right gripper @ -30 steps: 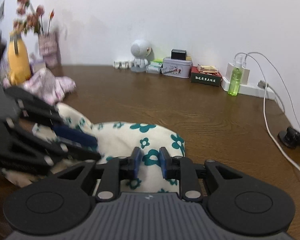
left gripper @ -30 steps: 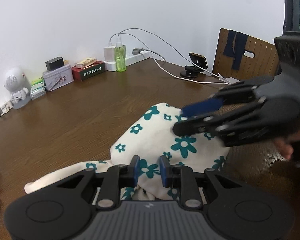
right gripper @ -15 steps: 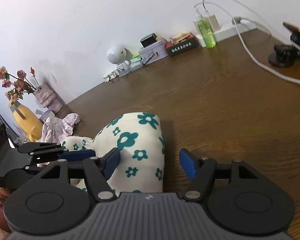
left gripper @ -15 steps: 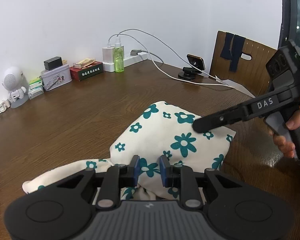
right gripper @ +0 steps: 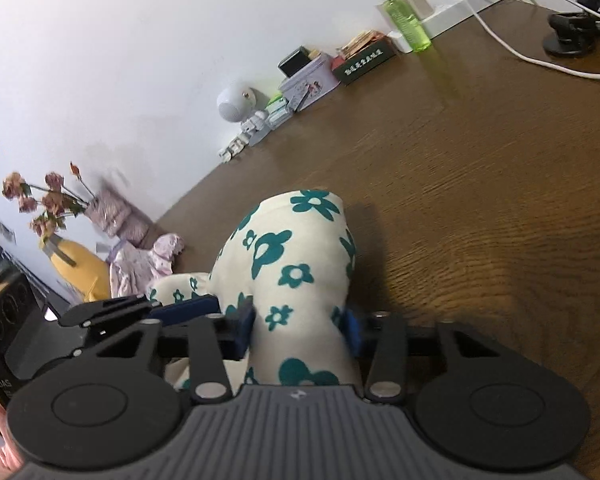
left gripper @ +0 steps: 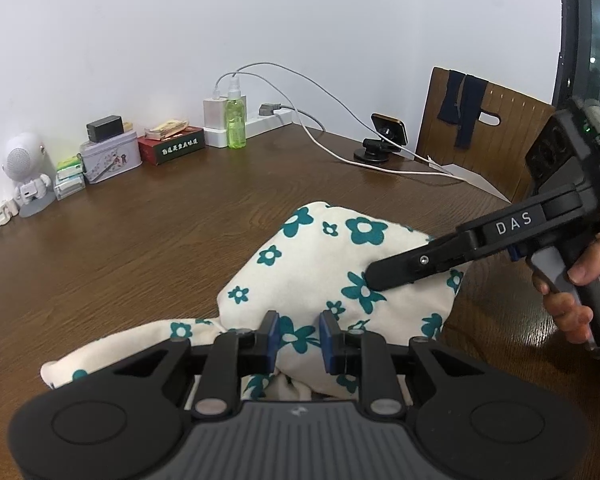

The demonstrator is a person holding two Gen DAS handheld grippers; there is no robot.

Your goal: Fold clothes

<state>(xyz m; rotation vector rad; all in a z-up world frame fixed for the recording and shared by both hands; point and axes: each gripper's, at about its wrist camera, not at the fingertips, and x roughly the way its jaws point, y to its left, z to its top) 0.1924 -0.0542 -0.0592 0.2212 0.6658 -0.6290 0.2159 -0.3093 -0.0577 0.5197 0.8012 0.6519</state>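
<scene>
A cream garment printed with teal flowers (left gripper: 324, 276) lies bunched in the middle of the brown wooden counter (left gripper: 148, 240), one end humped up, the other trailing off in a narrow strip toward my left side; my left gripper (left gripper: 299, 336) has its jaws clenched on a fold at the garment's near edge, blue pads pressing the cloth from both sides; my right gripper (right gripper: 300, 330) comes in from the right, its jaws having just been closing, with a thick roll of the same flowered cloth (right gripper: 296, 276) between the blue pads, which now squeeze it on each side; in the left wrist view that gripper's black fingers reach across the top of the hump, and my right hand (left gripper: 580, 280) wraps its grey handle. Along the white wall at the counter's far edge stand a small white robot figure (left gripper: 28, 176), a tin box (left gripper: 110, 156), a dark red box (left gripper: 172, 146), a green spray bottle (left gripper: 236, 120) and a white power strip (left gripper: 260, 126) with cables running off to a phone on a stand (left gripper: 386, 134); a wooden chair back (left gripper: 500, 136) rises at the right end; in the right wrist view a yellow vase of dried flowers (right gripper: 76, 264) and a crumpled pink garment (right gripper: 144, 264) sit at the left end of the counter.
</scene>
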